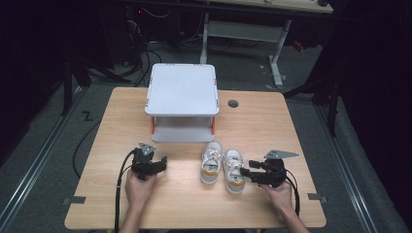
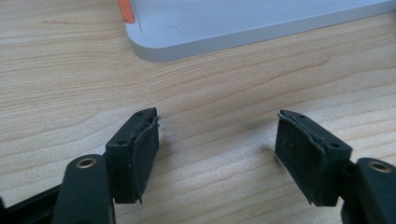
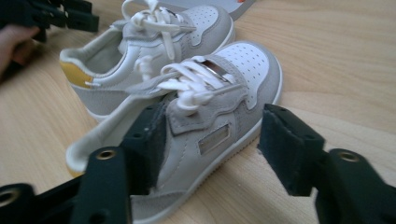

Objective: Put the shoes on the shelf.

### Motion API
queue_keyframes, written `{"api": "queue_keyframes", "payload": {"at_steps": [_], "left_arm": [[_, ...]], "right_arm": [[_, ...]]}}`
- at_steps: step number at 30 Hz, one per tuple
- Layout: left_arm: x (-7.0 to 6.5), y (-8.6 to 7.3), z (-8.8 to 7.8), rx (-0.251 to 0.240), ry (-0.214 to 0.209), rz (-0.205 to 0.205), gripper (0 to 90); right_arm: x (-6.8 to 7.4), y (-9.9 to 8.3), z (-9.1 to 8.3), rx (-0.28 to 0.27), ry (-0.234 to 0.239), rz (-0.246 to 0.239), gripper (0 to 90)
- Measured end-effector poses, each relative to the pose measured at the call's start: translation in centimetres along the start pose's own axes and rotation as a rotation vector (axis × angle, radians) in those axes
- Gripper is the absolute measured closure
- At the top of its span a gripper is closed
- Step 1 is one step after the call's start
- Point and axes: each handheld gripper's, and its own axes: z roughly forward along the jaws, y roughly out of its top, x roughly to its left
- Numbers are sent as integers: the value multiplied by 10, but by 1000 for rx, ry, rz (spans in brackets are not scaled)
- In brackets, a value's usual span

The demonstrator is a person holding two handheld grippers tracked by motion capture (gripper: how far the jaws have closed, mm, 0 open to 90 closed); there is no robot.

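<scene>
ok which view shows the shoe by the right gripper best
The right gripper view: the near shoe is close up, with laces, strap and perforated toe clear, between the open fingers. The high view shows it small beside the other shoe. The left gripper view faces bare table.

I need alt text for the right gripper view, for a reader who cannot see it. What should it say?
The open right gripper straddles the side of the nearer shoe, a small white and grey sneaker with white laces, on a wooden table. The second shoe stands just beyond it, touching or nearly so, and the left gripper shows at the top left.
</scene>
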Motion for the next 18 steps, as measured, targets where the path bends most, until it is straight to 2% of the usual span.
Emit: {"api": "queue_keyframes", "payload": {"at_steps": [3, 4, 5, 10, 11, 13, 14, 15, 18], "left_arm": [[-2, 0, 0, 5, 9, 7, 303], [-2, 0, 0, 4, 10, 7, 303], [-2, 0, 0, 5, 10, 6, 303], [-2, 0, 0, 0, 6, -5, 305], [-2, 0, 0, 3, 10, -2, 305], [-3, 0, 0, 3, 15, 0, 305], [-4, 0, 0, 3, 21, -1, 305], [-5, 0, 0, 3, 25, -6, 303], [-8, 2, -2, 18, 10, -21, 322]], "right_arm": [[-5, 1, 0, -18, 25, 8, 422], [-8, 1, -2, -34, 66, 18, 462], [-8, 1, -2, -39, 80, 19, 472], [-9, 2, -9, -80, 77, -2, 501], [-10, 3, -12, -86, 60, -5, 507], [-14, 4, -15, -84, -17, 0, 515], [-14, 4, -15, -84, -17, 0, 515], [-24, 2, -15, -58, -128, 11, 516], [-39, -2, -12, -25, -251, 33, 510]]}}
